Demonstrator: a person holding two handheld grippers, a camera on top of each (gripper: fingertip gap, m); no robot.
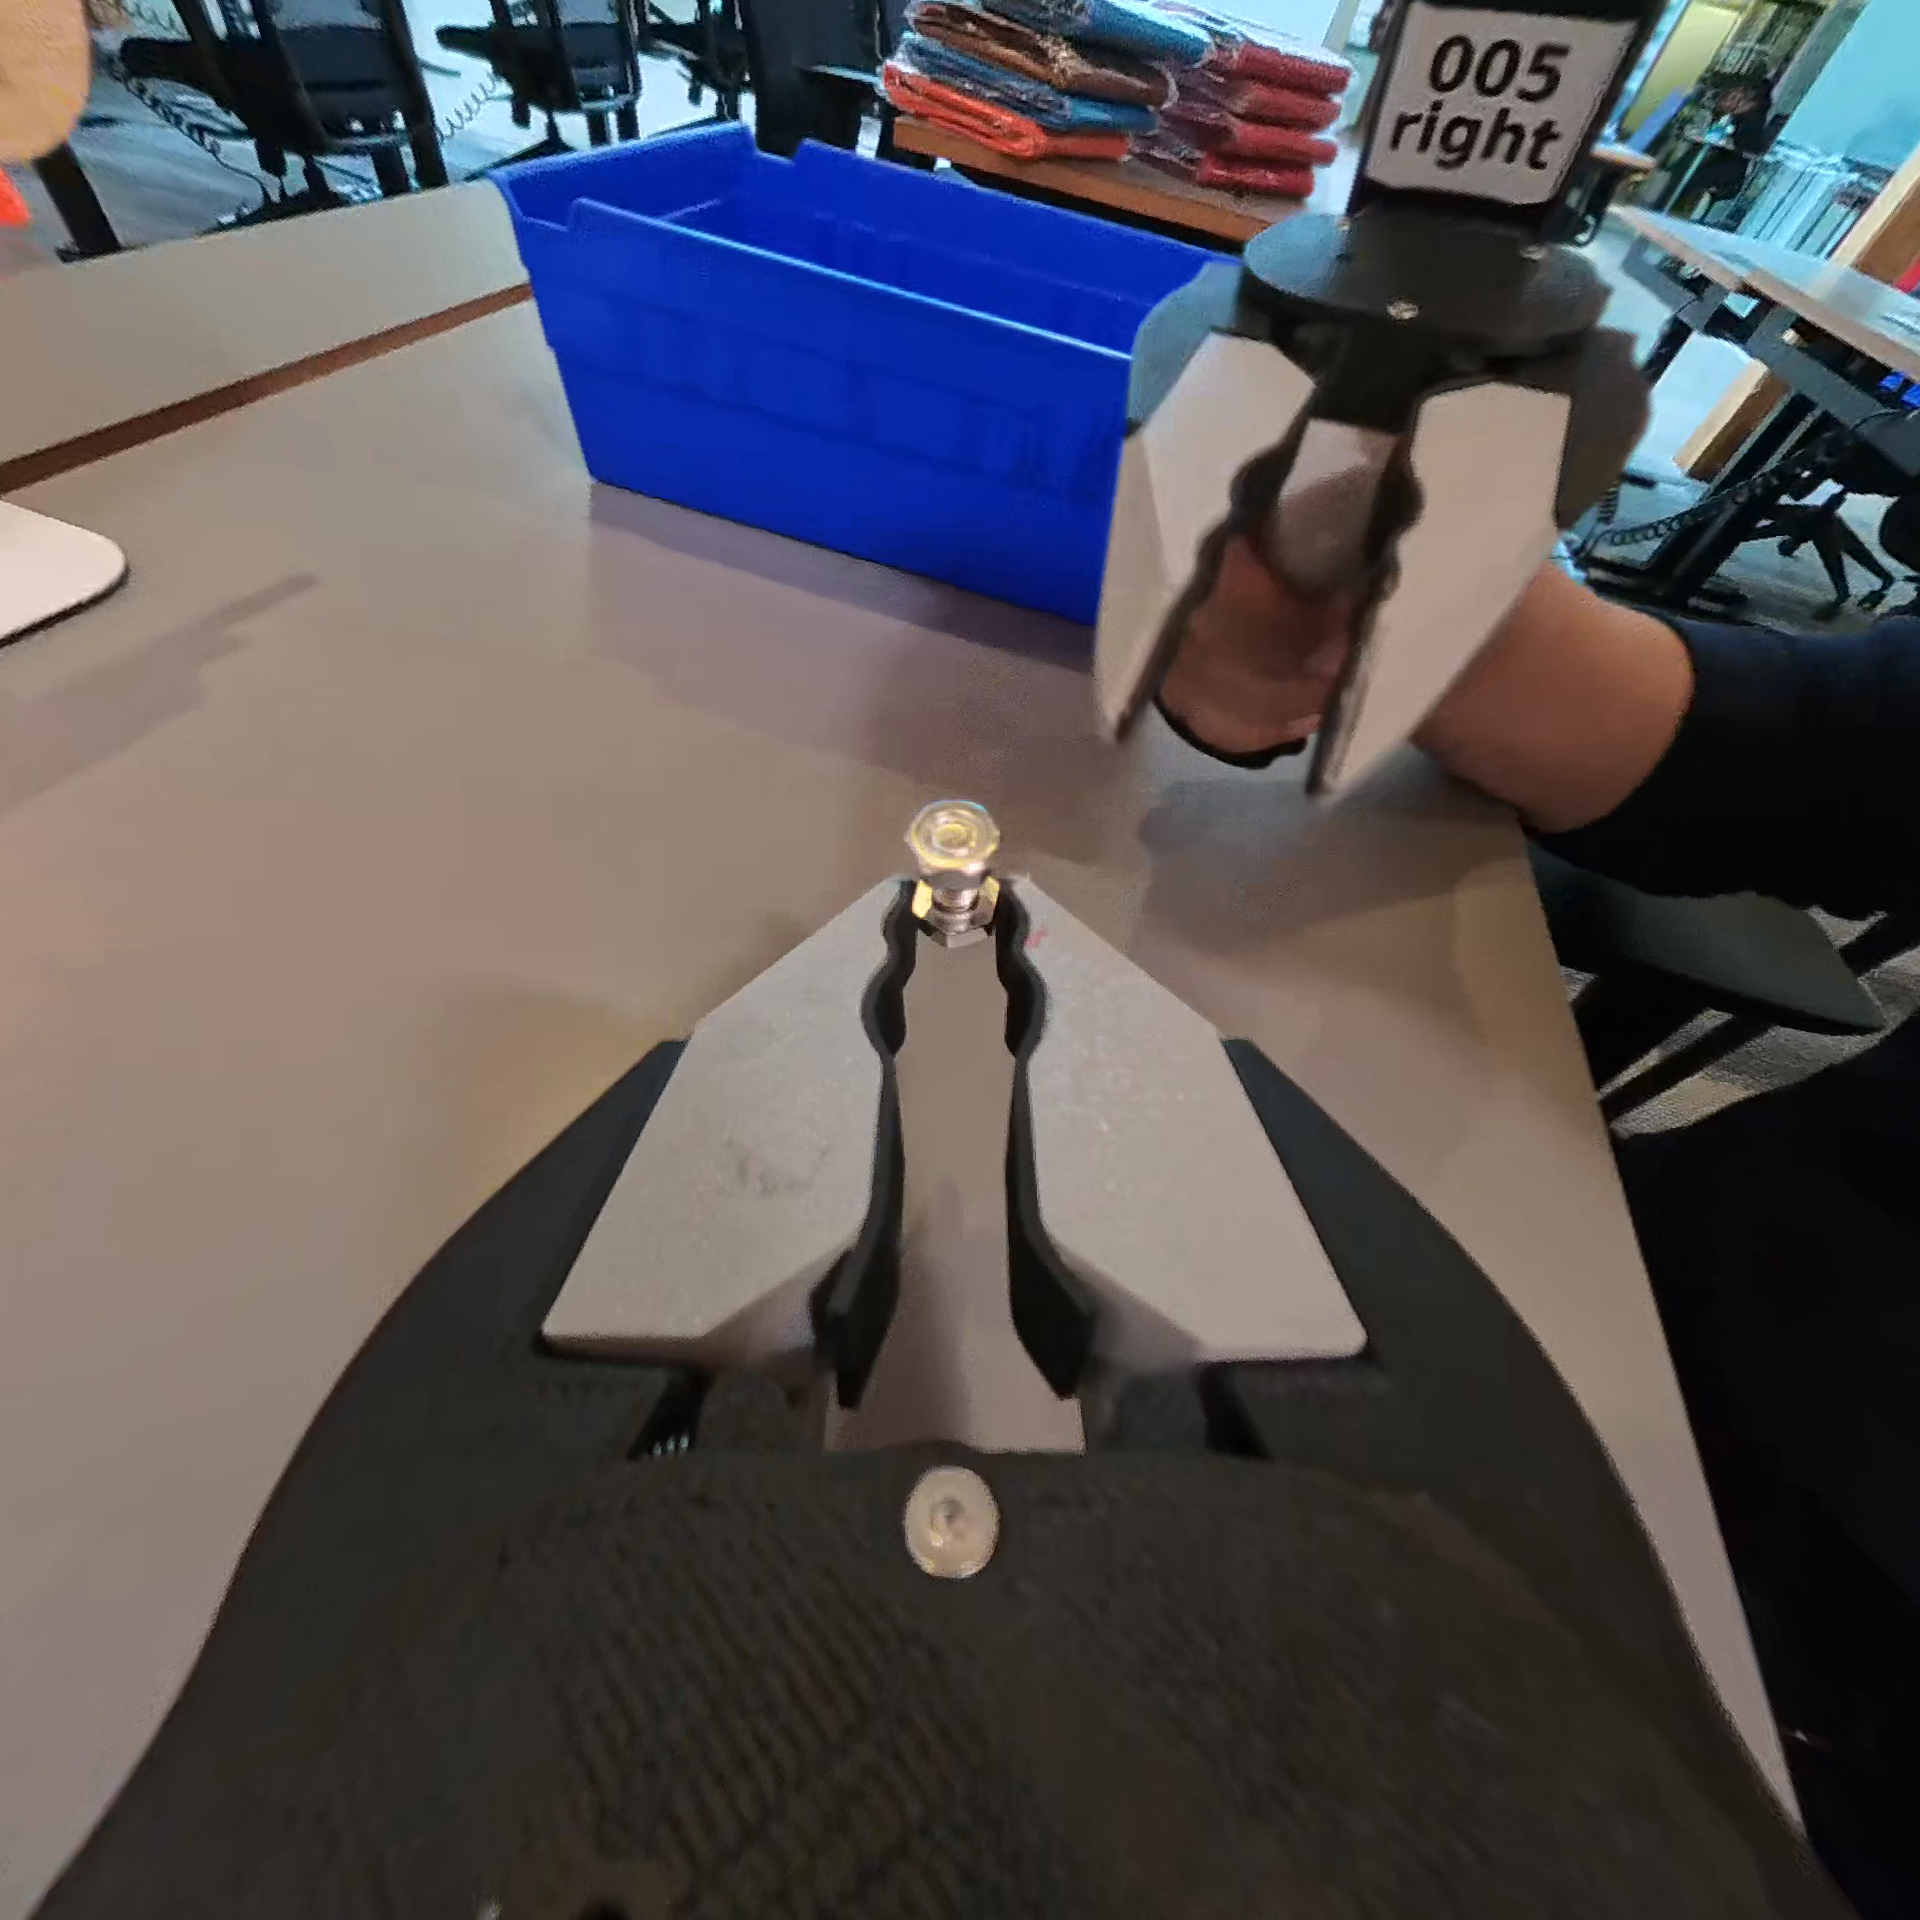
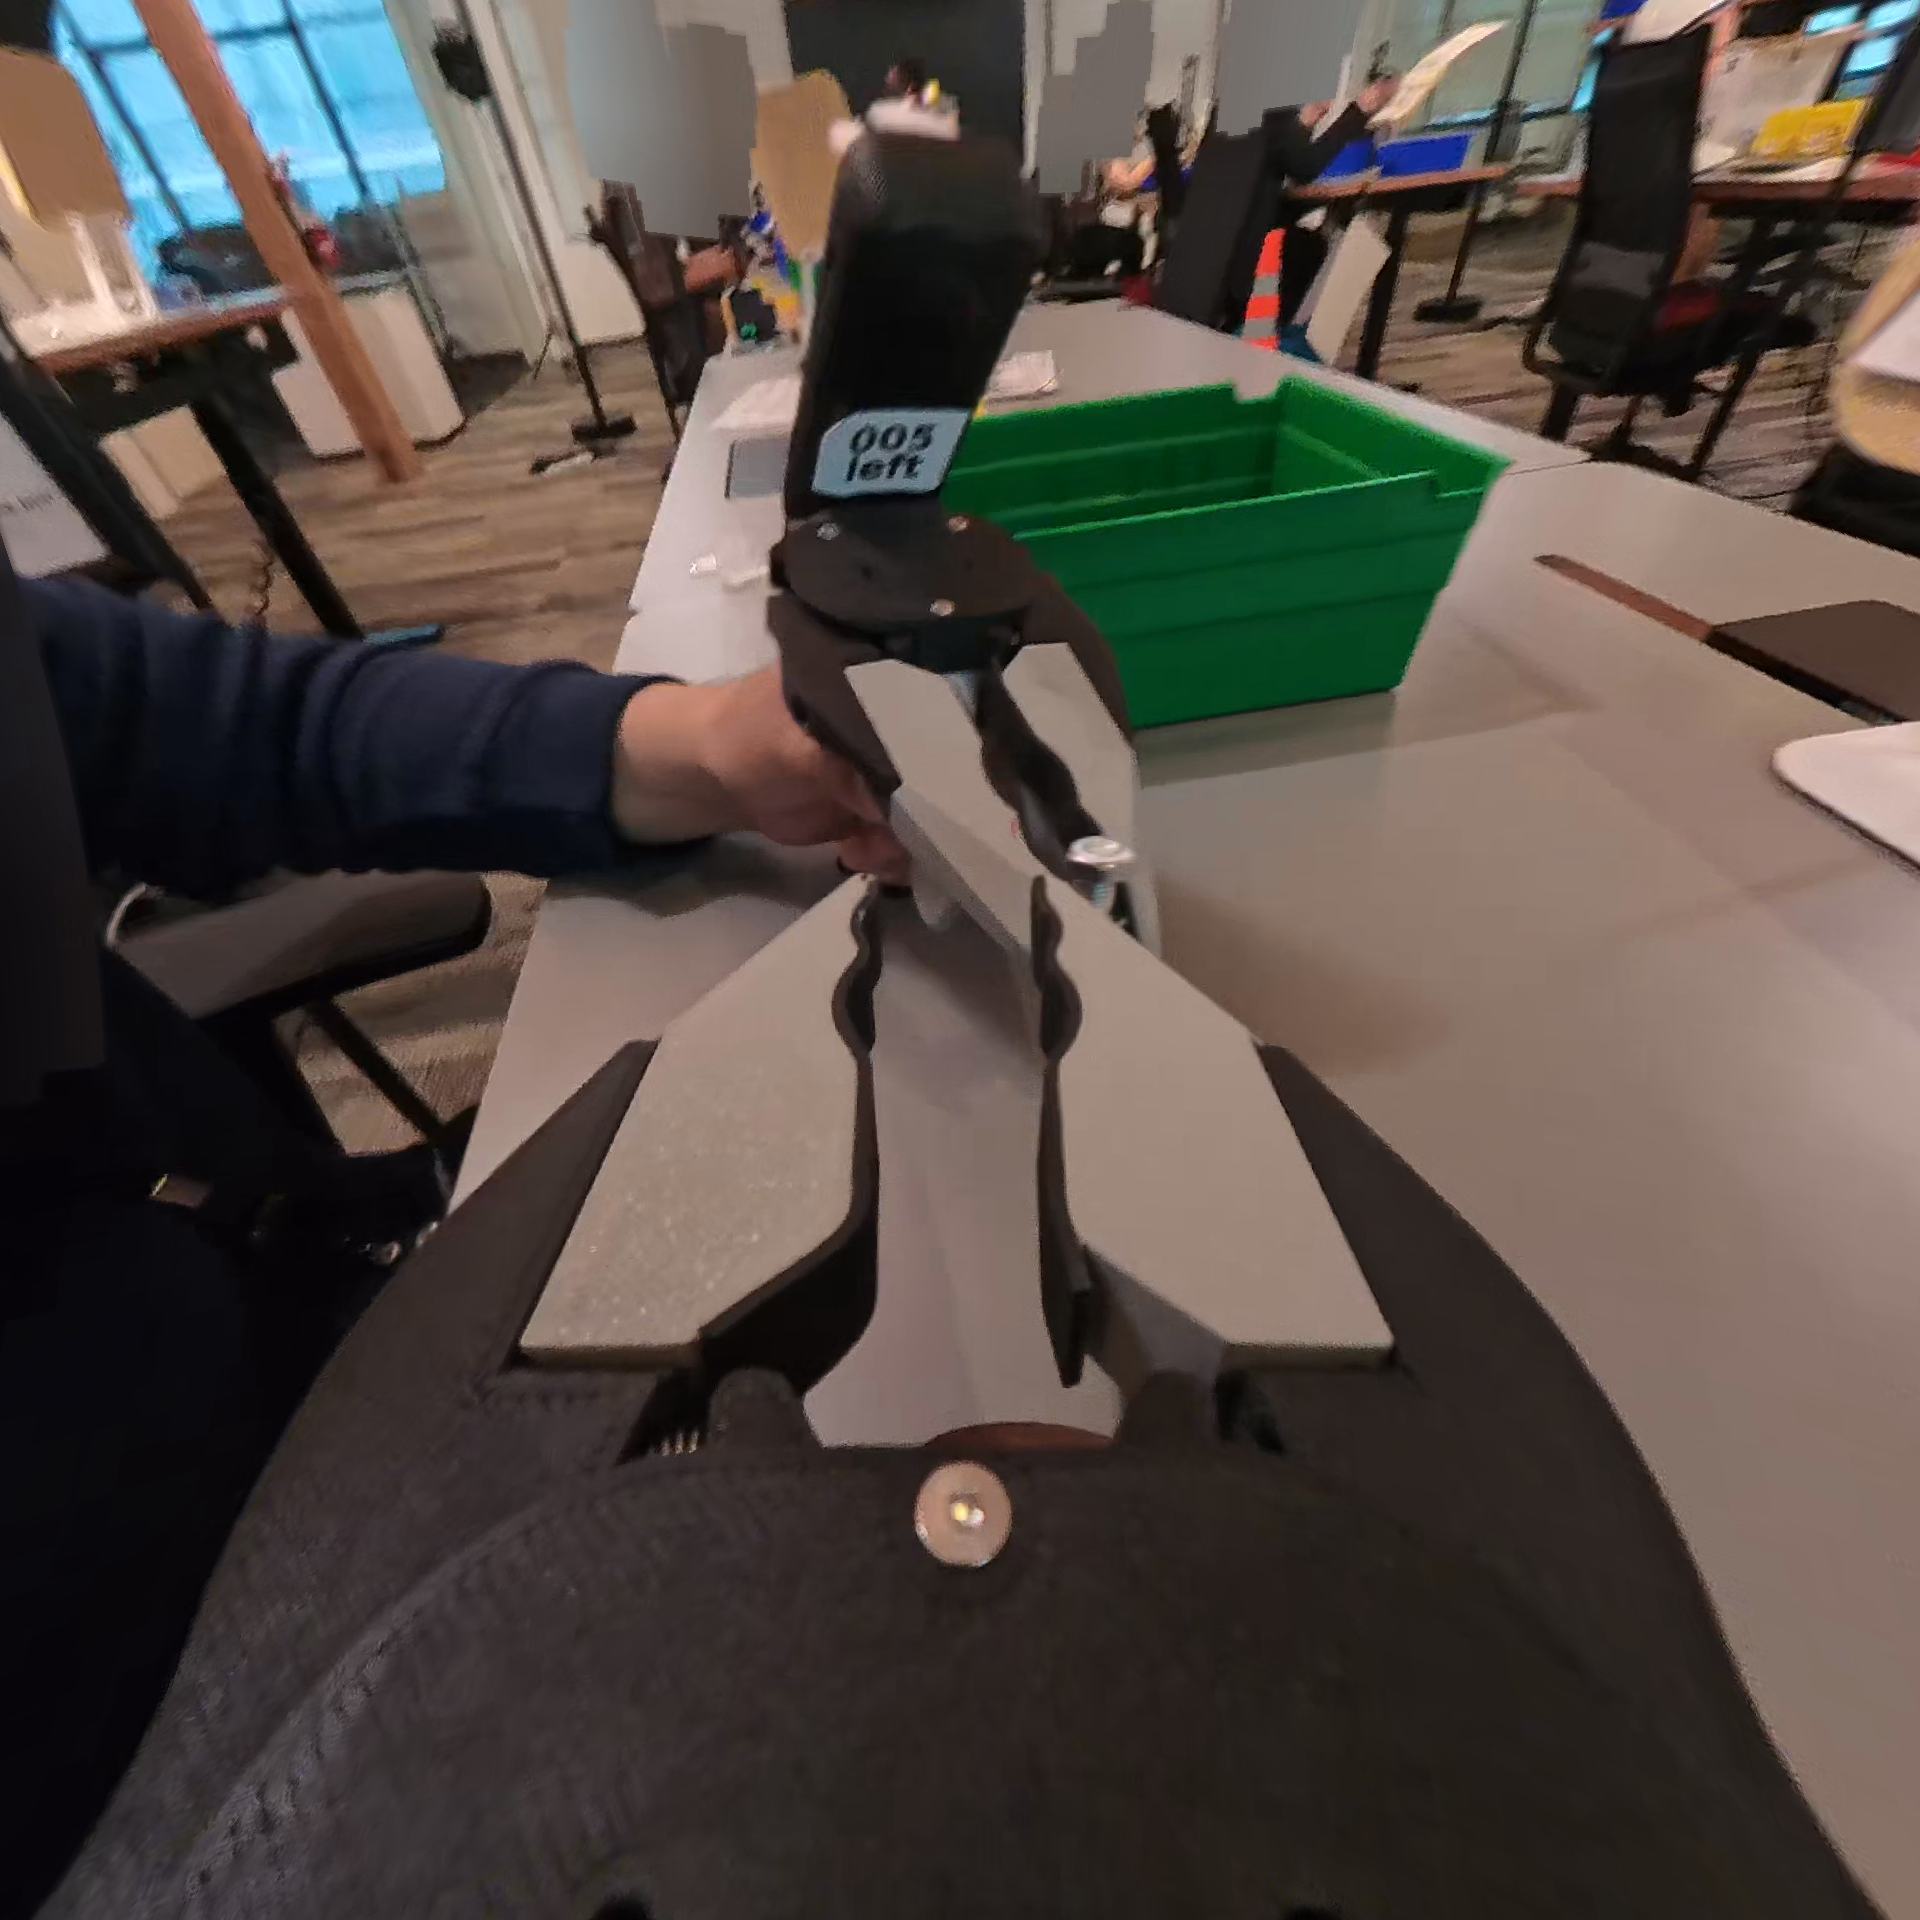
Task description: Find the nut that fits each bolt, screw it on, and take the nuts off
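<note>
Left gripper: jaws drawn narrow, clamped at the tips on the nut of a small steel bolt, head pointing away and clear of the fingers, presumably so the head stayed free for turning. Right gripper: jaws apart, empty, poised just beside the bolt head as if to take it. Grey table: beneath both, bare near the work. Blue bin and green bin: well apart from the grippers, contents unseen.
</note>
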